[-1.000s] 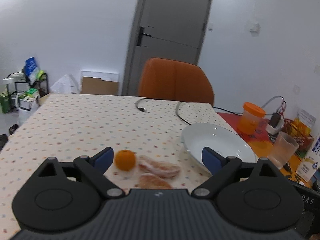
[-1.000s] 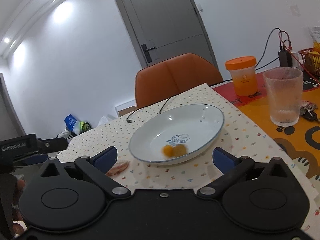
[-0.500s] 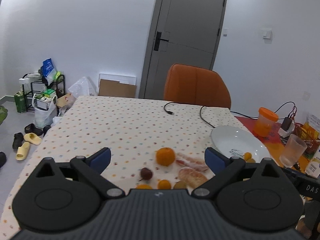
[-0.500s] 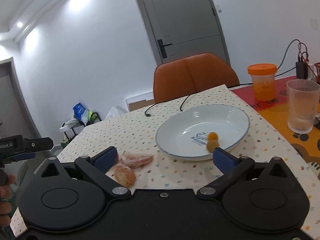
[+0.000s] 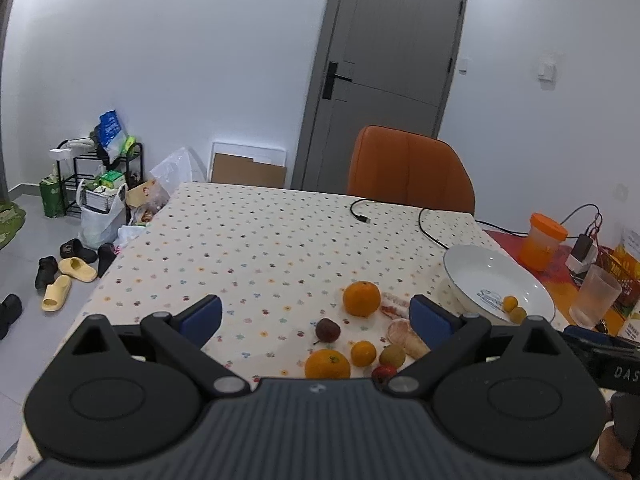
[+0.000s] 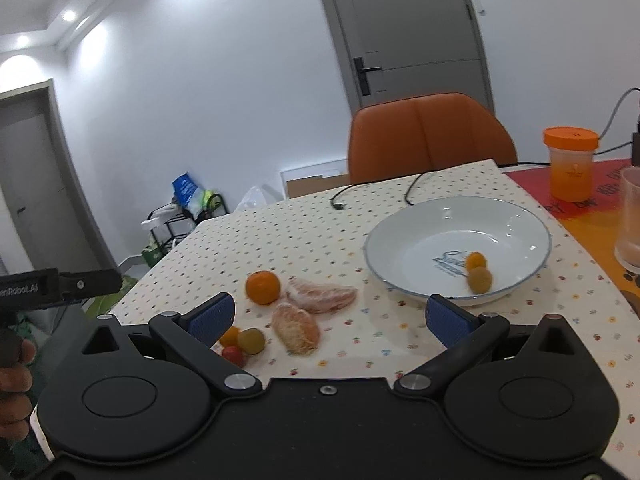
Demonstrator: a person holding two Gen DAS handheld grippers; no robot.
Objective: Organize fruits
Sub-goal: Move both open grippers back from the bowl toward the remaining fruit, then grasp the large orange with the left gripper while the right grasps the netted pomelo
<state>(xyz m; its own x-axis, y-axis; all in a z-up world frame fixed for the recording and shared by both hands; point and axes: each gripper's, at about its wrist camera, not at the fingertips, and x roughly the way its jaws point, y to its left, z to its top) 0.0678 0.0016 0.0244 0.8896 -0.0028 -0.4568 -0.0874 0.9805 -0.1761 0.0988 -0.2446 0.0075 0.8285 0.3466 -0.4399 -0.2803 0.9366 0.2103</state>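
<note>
Both the left hand-held gripper [image 5: 316, 316] and right hand-held gripper [image 6: 330, 316] are held wide open, empty. Loose fruits [image 5: 362, 298] lie on the tabletop [image 5: 248, 240] beside the plate [image 6: 516, 220]. The peeled segments [image 6: 322, 294] are judged soft; light mid-body grasps are advised.

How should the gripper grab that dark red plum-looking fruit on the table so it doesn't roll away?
Probably best to take the dark red fruit across its round middle, coming down from above with the left gripper, open and nearest it. It is smooth and ball-shaped, so a low or off-centre pinch could squirt it out. Bare tablecloth lies to its left; the small orange sits close on the right.
</note>
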